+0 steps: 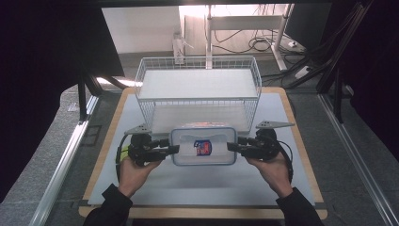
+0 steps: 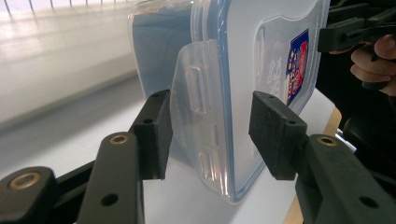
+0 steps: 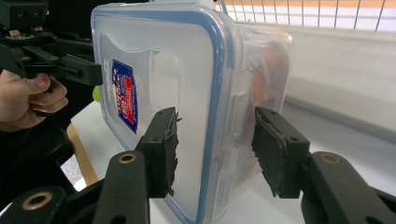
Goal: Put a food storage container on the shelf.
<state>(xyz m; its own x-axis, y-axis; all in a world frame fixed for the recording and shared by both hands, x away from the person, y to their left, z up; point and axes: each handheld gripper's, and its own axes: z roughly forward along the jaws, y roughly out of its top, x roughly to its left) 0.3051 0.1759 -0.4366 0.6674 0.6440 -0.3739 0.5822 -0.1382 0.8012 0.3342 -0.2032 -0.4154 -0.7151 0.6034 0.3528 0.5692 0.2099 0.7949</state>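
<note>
The box [image 1: 203, 146], a clear plastic container with a blue-rimmed lid and a label on top, sits on the bench [image 1: 141, 183] just at 6 o'clock of the wire basket [image 1: 197, 84], near or touching its front wall. Something orange shows inside through the side wall.

The left gripper [image 1: 173, 149] stands at the box's 9 o'clock end, the right gripper [image 1: 231, 146] at its 3 o'clock end.

In the left gripper view, the left fingers [image 2: 156, 135] are spread, straddling the side latch tab [image 2: 196, 116] with a gap on both sides; the tab stands out from the wall, seemingly unlatched. In the right gripper view, the right fingers [image 3: 164, 149] are likewise spread about the lid edge and the latch at that end. One pad sits close to the lid top, the other clear of the wall; contact cannot be confirmed.

Judgement: the step in hand is a two-sided approach to the box, with neither grip made. Whether the aim is to lift the box into the basket or to work the latches cannot be settled.

The next move calls for both pairs of fingers to close evenly on the ends, level with each other. If lifting, the box must rise enough to clear the basket's front rim at 12 o'clock. A grip on the loose tab alone may slip or flex.
</note>
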